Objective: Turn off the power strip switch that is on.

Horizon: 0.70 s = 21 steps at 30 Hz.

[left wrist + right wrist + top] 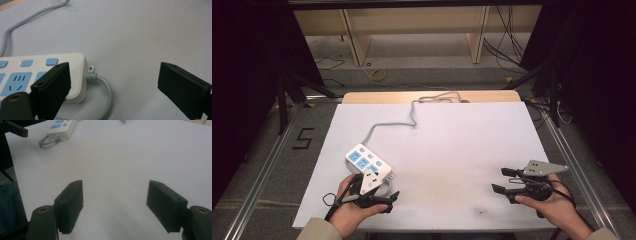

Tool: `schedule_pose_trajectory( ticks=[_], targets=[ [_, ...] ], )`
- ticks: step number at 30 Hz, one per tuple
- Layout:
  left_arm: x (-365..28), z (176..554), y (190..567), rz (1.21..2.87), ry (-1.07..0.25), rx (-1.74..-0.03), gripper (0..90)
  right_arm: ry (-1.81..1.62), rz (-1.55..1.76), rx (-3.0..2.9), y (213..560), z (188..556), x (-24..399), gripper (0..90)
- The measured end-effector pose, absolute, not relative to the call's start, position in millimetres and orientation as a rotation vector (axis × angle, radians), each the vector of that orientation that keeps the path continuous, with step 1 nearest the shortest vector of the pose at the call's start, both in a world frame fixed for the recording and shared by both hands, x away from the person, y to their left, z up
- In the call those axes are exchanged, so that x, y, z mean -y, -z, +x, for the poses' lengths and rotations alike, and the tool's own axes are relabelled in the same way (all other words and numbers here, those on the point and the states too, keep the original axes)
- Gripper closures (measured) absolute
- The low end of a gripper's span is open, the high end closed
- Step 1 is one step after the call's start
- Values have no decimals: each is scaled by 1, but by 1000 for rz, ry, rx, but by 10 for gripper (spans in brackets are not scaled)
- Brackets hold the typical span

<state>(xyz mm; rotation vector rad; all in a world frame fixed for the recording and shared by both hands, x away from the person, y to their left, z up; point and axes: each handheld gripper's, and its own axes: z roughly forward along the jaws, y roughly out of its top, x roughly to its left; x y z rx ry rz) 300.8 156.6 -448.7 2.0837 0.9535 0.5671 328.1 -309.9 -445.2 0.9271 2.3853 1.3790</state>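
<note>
A white power strip (368,163) with blue sockets lies on the near-left part of a white table (452,145), its grey cable (392,125) snaking away toward the far edge; the person's left hand (351,210) holds the left gripper (388,201) just beside the strip's near end, jaws spread wide with nothing between them. In the left gripper view, one black jaw overlaps the strip's (37,75) end, where the cable (105,87) leaves its collar and curls round; whether the jaw touches the strip cannot be told. On the near-right side, well apart from the strip, the right hand (554,205) holds the right gripper (502,180) low over bare tabletop, jaws likewise spread and empty; a grey three-cornered plate (544,167) tops it. In the right gripper view the strip (61,128) lies far off at upper left.
</note>
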Motion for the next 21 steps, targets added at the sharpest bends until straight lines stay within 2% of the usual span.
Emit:
schedule_pose_trajectory(
  ticks=[7, 10, 15, 18, 21],
  targets=[
    [-158, 300, 448, 2075, -579, -962, 162, -1379, 925, -2385, 445, 328, 309, 299],
    [-160, 301, 448, 2072, -588, -982, 215, -1376, 927, -2388, 445, 328, 309, 299],
    [-166, 303, 443, 2020, -616, -1045, 460, -1380, 929, -2385, 445, 328, 309, 299],
    [-169, 304, 443, 2054, -599, -1065, 650, -1378, 926, -2388, 446, 329, 309, 299],
    [-170, 304, 443, 2076, -586, -1080, 773, -1376, 924, -2391, 445, 328, 309, 299]
  ],
)
